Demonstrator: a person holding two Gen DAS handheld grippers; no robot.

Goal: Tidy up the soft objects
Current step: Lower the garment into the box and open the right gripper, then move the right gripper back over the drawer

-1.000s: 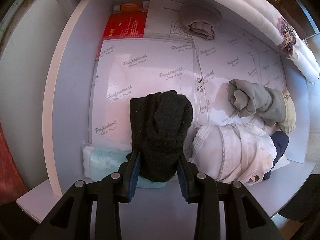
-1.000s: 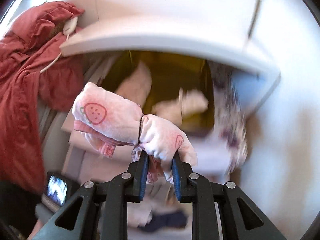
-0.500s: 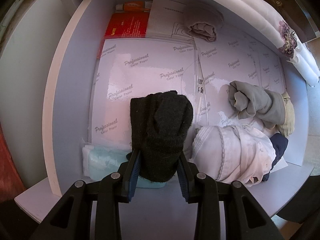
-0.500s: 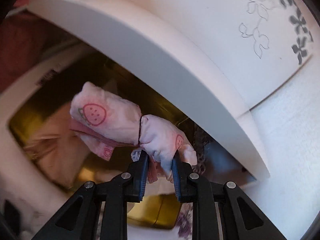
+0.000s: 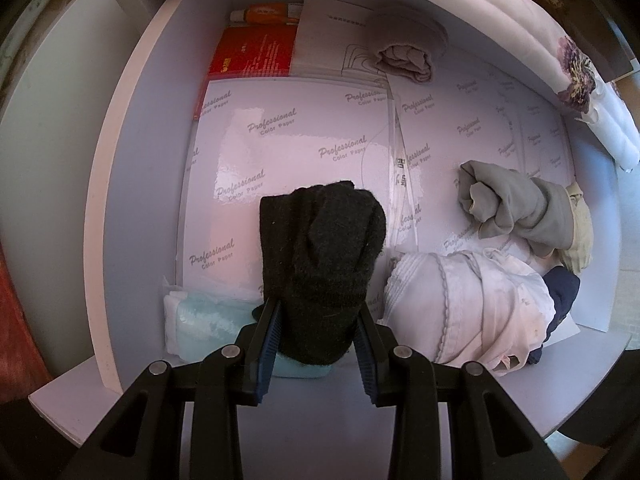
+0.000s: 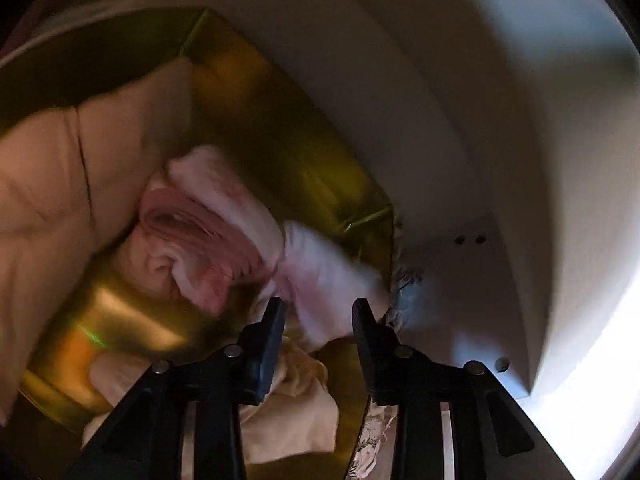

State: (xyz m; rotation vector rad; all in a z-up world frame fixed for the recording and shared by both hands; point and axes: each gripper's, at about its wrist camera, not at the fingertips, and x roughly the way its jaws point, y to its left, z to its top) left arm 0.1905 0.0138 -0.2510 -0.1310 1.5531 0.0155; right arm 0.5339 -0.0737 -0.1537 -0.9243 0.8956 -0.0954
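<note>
In the left wrist view, the left gripper (image 5: 318, 320) at lower centre is clenched on a rolled black knit sock (image 5: 320, 256) above a pale lilac shelf (image 5: 132, 184). At right lies a grey cloth bundle (image 5: 516, 208). In the right wrist view, the right gripper (image 6: 320, 316) is opening around a blurred pink-and-white cloth roll (image 6: 224, 232), its pads apart from it, over a shiny gold box (image 6: 280, 136).

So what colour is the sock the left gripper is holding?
Black; the sock shows best in the left wrist view, between the left gripper pads.
</note>
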